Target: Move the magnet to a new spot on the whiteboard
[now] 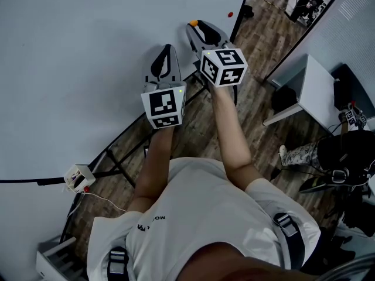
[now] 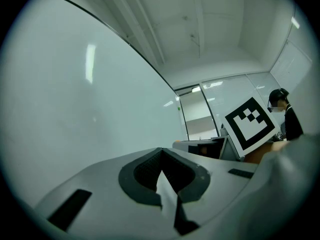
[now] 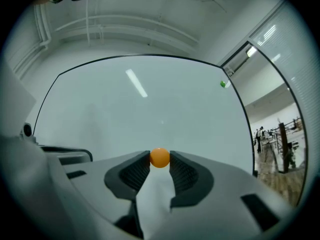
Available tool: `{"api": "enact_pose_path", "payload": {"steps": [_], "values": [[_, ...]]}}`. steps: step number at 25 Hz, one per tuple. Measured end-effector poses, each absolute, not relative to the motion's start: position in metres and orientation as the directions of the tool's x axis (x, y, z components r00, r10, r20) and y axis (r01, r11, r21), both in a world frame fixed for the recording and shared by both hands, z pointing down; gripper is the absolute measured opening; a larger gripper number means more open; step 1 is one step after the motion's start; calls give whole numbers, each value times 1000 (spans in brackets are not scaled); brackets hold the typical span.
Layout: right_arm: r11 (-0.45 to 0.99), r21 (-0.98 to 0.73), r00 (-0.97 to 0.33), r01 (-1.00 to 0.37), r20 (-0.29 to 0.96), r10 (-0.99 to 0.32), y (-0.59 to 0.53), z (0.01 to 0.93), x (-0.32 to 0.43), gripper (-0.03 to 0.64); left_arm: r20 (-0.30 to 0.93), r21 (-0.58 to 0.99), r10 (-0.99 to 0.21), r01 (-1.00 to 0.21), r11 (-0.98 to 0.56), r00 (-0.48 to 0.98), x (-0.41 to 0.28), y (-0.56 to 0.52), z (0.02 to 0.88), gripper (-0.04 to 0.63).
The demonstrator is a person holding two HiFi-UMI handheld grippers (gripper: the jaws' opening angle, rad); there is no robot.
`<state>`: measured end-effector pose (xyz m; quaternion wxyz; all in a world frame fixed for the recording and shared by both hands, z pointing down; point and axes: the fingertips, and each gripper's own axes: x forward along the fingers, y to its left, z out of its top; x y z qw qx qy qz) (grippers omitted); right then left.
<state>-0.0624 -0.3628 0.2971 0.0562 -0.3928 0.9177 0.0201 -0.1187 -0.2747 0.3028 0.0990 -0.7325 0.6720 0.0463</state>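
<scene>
A small orange ball-shaped magnet (image 3: 160,157) sits pinched between the tips of my right gripper (image 3: 160,158), close in front of the whiteboard (image 3: 150,109). In the head view the same magnet (image 1: 193,23) shows at the tip of the right gripper (image 1: 194,24), at the whiteboard (image 1: 88,69) near its right edge. My left gripper (image 1: 166,47) points at the board a little lower and to the left. In the left gripper view its jaws (image 2: 160,150) meet at the tips with nothing between them.
A red magnet (image 1: 230,14) and a green magnet (image 3: 223,84) stick near the board's right edge. The board's black stand (image 1: 117,157) runs over the wooden floor. A white box (image 1: 78,177) hangs at the left. A white desk (image 1: 304,89) and a seated person (image 1: 345,151) are at the right.
</scene>
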Motion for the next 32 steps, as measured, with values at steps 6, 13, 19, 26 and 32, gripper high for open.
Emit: {"api": "enact_pose_path", "payload": {"steps": [6, 13, 19, 26, 32], "values": [[694, -14, -689, -719, -108, -716, -373, 299, -62, 130, -194, -84, -977, -994, -72, 88, -119, -275, 304, 3], [705, 0, -701, -710, -106, -706, -381, 294, -68, 130, -193, -84, -978, -994, -67, 82, -123, -273, 306, 3], [708, 7, -705, -706, -104, -702, -385, 294, -71, 130, -190, -85, -979, -995, -60, 75, -125, -271, 307, 3], [711, 18, -708, -703, -98, -699, -390, 290, -78, 130, -190, -83, -979, -995, -60, 75, -128, -271, 309, 3], [708, 12, -706, -706, -94, -702, -397, 287, -78, 130, -187, -83, -979, -995, -61, 75, -129, -273, 309, 3]]}}
